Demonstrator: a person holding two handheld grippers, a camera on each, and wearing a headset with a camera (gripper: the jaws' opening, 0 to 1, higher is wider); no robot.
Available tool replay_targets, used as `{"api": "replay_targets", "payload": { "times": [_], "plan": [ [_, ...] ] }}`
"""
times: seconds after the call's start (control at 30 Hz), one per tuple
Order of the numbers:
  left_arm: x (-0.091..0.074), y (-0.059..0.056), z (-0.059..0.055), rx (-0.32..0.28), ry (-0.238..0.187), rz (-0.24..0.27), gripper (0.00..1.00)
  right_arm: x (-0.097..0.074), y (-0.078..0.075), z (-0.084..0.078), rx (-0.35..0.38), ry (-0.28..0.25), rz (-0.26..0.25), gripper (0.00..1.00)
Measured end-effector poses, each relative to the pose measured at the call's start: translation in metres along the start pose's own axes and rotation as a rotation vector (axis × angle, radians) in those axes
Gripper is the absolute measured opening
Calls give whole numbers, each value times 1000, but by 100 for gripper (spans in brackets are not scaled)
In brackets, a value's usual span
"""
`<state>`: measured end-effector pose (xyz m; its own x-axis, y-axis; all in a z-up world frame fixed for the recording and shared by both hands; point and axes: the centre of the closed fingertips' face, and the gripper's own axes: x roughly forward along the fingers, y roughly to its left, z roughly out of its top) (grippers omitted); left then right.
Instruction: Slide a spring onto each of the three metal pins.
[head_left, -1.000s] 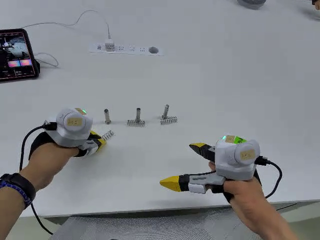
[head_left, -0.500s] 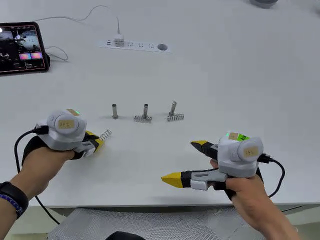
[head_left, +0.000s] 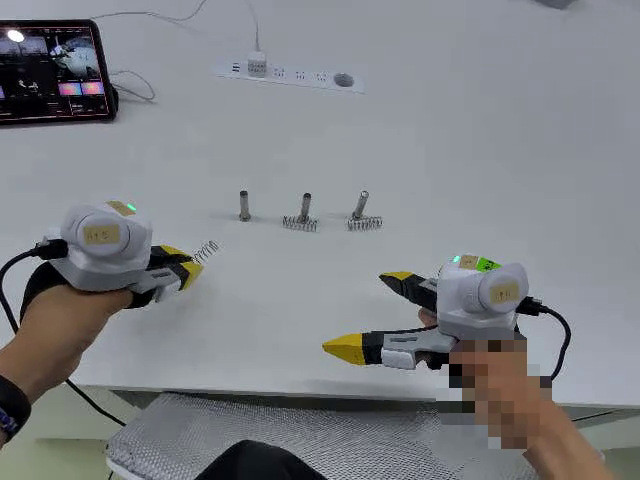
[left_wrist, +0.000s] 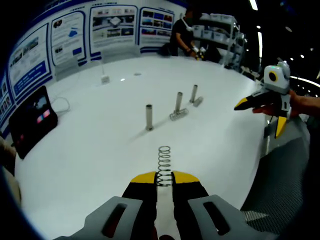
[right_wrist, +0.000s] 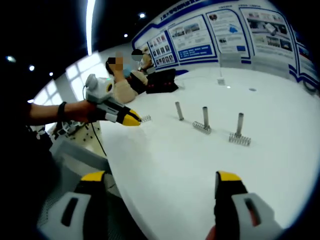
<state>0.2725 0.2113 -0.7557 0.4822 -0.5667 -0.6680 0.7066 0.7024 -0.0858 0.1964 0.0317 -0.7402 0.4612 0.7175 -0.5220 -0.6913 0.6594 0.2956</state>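
The left claw (left_wrist: 164, 176) pinches a spring (left_wrist: 164, 159) by one end, its long axis pointing ahead toward the leftmost upright pin (left_wrist: 148, 117). The right claw (head_left: 370, 315) hangs spread above the counter (head_left: 450, 150) edge.

Brightness: bright and even across the white table (head_left: 450, 150); the hall behind is dim.
Source: overhead; a ceiling strip light (right_wrist: 90, 22) burns white in the right gripper view.
Shadows: soft and short beside the pins (head_left: 305, 208).
Glare: small bright spot on the tablet (head_left: 50, 58).
Distortion: both gripper views bulge; posters (left_wrist: 112, 22) curve near the edges.
Focus: spring (left_wrist: 164, 159) crisp, far shelves (left_wrist: 220, 25) soft.
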Motion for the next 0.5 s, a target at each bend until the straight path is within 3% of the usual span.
{"api": "replay_targets", "payload": {
  "times": [0.27, 0.5],
  "plan": [
    [-12, -6, 11, 22, -22, -4, 10, 8, 6, 6, 15, -14, 31, 88],
    [-17, -19, 24, 53, -42, -26, 10, 12, 11, 17, 38, -56, 61, 82]
  ]
}}
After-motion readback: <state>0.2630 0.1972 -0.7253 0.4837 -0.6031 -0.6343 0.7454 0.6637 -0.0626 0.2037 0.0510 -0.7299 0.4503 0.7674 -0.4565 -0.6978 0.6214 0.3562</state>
